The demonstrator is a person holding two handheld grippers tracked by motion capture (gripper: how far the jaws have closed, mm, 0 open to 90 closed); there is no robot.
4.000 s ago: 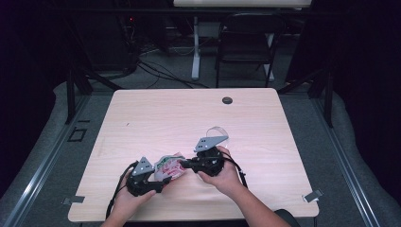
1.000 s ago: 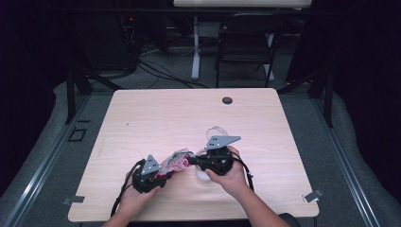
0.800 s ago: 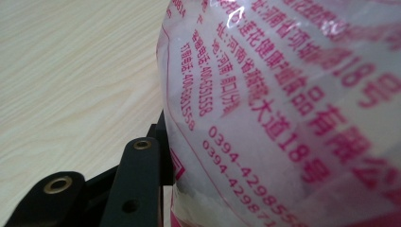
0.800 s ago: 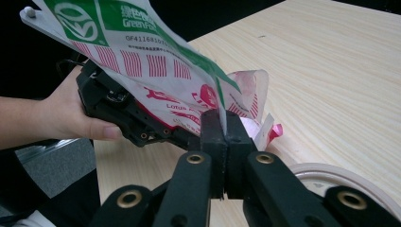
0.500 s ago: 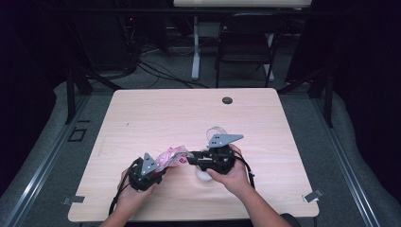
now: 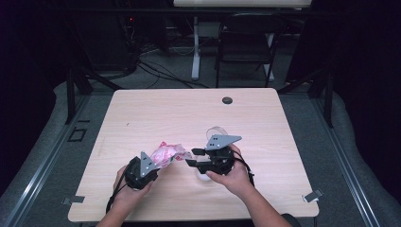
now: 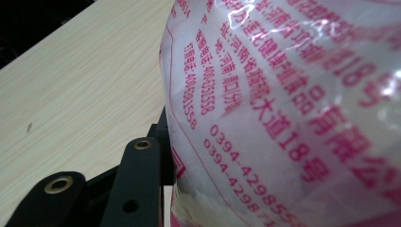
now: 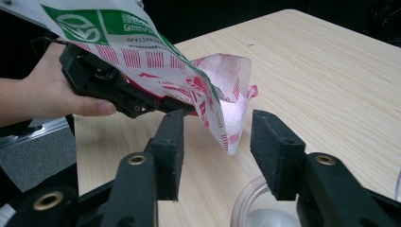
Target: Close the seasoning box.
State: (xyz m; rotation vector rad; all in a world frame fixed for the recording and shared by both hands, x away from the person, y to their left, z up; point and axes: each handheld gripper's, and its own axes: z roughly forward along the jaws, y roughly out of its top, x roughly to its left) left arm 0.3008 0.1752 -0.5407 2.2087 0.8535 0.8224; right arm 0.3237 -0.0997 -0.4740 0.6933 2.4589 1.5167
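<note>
At a pale wood table [image 6: 156, 109], seen from the high view, a person works two hand-held grippers near the front edge; at left, the left hand [image 6: 124, 193] carries the left gripper [image 6: 156, 168], jaws clamped on a pink-and-white printed plastic bag [image 6: 165, 153] held clear of the tabletop & tilted toward the centre; in the left gripper view the bag [image 7: 293, 109] sits right up against the lens, red print across clear film, w/ one black jaw pressed to its edge at lower left; moving right, the bag's open mouth [image 8: 227, 90] hangs just ahead of the right gripper [image 8: 217, 142] in the right gripper view, its green-labelled top running back to the left gripper [image 8: 118, 90]; the right gripper's jaws have just been opening & stand wide apart, pads off the film, the bag's lower corner reaching to about the gap between their tips, nothing gripped; below them, a clear round container [image 8: 257, 208] w/ white contents rests on the table; in the high view the right gripper [image 6: 191, 157] is held by the right hand [image 6: 231, 175], the container [image 6: 204, 177] partly under it; a small dark disc [image 6: 227, 100] lies near the table's far edge; a dark chair [image 6: 246, 42] stands beyond.
</note>
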